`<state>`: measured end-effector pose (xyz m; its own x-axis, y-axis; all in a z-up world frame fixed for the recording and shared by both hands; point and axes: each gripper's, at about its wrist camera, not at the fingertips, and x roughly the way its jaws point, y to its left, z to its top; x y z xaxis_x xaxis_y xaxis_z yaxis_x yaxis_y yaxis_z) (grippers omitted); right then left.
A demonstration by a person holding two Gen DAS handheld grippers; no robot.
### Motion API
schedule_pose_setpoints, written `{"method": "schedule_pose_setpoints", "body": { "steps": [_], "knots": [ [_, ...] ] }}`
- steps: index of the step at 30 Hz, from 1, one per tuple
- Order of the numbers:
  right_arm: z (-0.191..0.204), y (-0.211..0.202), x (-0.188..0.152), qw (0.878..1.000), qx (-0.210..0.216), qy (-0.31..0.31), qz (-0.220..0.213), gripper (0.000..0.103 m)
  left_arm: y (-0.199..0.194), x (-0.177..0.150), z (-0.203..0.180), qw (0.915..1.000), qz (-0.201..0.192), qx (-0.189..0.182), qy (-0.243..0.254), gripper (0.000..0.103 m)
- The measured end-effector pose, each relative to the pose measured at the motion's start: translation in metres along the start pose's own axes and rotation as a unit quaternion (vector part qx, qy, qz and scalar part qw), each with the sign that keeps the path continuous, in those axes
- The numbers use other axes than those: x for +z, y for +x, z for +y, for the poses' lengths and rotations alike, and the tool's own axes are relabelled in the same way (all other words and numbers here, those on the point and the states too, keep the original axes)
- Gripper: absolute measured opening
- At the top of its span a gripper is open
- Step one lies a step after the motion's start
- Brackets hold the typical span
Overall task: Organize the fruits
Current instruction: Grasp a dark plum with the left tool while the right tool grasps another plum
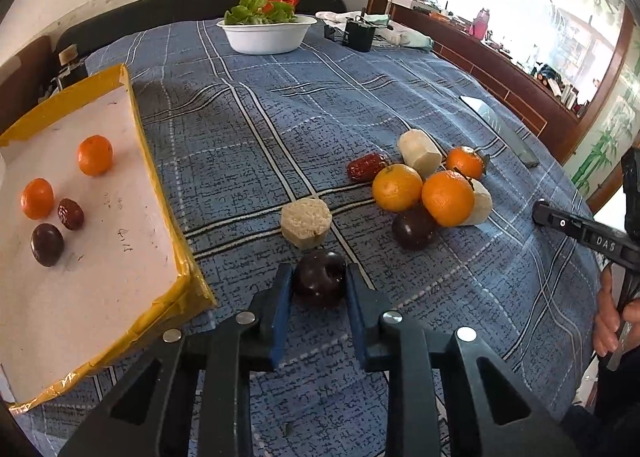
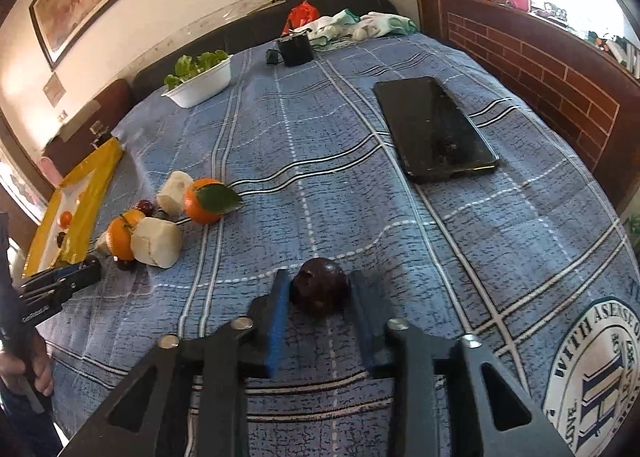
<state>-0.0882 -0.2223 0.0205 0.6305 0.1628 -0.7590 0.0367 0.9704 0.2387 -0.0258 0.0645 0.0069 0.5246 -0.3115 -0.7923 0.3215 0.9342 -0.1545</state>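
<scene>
In the left wrist view my left gripper [image 1: 319, 284] is shut on a dark purple round fruit [image 1: 320, 277] that rests on the blue checked cloth. To its left lies a yellow-rimmed tray [image 1: 138, 125] with two oranges [image 1: 95, 155], a red date [image 1: 71, 214] and a dark fruit [image 1: 47, 244]. Ahead and to the right is a pile of oranges [image 1: 448, 197], white peeled chunks [image 1: 306, 223], a date [image 1: 366, 167] and another dark fruit [image 1: 414, 227]. In the right wrist view my right gripper [image 2: 320, 295] is shut on a dark purple fruit [image 2: 320, 289] lying on the cloth.
A white bowl of lettuce [image 1: 266, 37] and a black box [image 1: 360, 35] stand at the far end. A black phone [image 2: 434, 129] lies to the right, near the brick window ledge [image 2: 540, 69]. A hand [image 1: 612, 321] shows at the right edge.
</scene>
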Motion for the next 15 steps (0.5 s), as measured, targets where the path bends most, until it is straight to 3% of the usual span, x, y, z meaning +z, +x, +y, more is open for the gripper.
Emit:
{"method": "schedule_pose_setpoints", "body": {
  "steps": [7, 12, 15],
  "knots": [
    [0.028, -0.017, 0.017, 0.998, 0.046, -0.008, -0.030, 0.031, -0.012, 0.005, 0.003, 0.9993, -0.033, -0.013, -0.008, 0.025],
    [0.087, -0.013, 0.048, 0.994, 0.099, -0.045, -0.032, 0.031, -0.031, 0.023, 0.016, 0.9954, -0.088, -0.011, -0.036, 0.025],
    [0.126, -0.007, 0.069, 0.989, 0.127, -0.065, -0.043, 0.031, -0.042, 0.025, 0.030, 0.9907, -0.124, 0.010, -0.057, 0.025]
  ]
}}
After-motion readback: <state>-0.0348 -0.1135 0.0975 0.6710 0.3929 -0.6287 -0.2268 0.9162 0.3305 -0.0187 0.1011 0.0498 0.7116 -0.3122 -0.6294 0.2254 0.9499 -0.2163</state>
